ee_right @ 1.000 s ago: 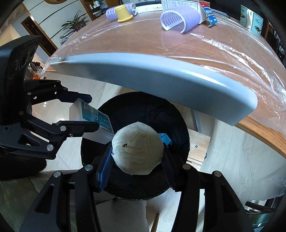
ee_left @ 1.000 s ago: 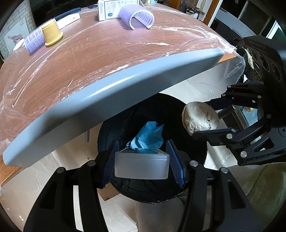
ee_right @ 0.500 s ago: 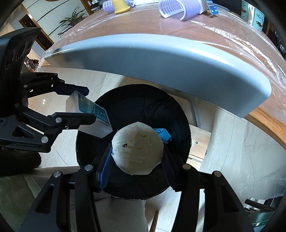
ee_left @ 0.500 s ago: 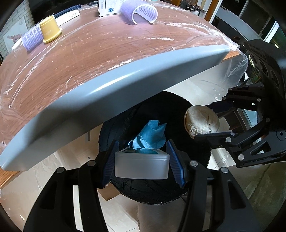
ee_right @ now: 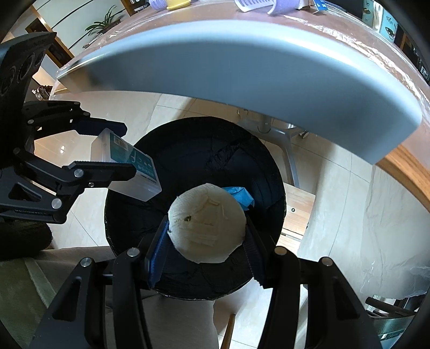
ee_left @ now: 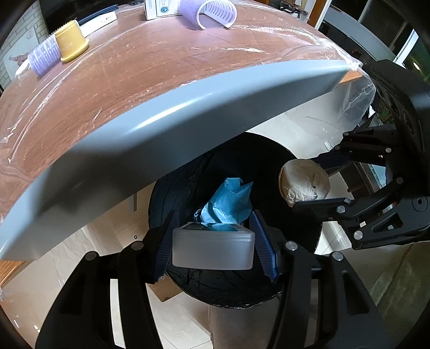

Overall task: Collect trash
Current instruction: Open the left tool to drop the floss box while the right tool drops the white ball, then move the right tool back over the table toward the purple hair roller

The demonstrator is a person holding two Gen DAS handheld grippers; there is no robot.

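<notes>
Both my grippers have eased lower and closer over the bin since a second ago; table edge now fills more of the top of each view.

My left gripper (ee_left: 213, 248) is clamped on a frosted plastic box (ee_left: 213, 249), teal label visible from the right wrist view (ee_right: 129, 165), held over the near-left rim of the black-lined trash bin (ee_left: 268, 166). My right gripper (ee_right: 205, 241) is clamped on a crumpled paper ball (ee_right: 207, 228), pads squeezing both sides, over the bin opening; from the left view the ball (ee_left: 303, 184) hangs above the bin's right side. Blue crumpled wrapper (ee_left: 228, 201) lies inside the bin. Grey table edge (ee_left: 166, 128) overhangs the bin's far side. On the plastic-covered tabletop: yellow cup (ee_left: 71, 40), purple hair roller (ee_left: 44, 56) touching it, open purple curler (ee_left: 208, 12), white carton (ee_left: 160, 8).
</notes>
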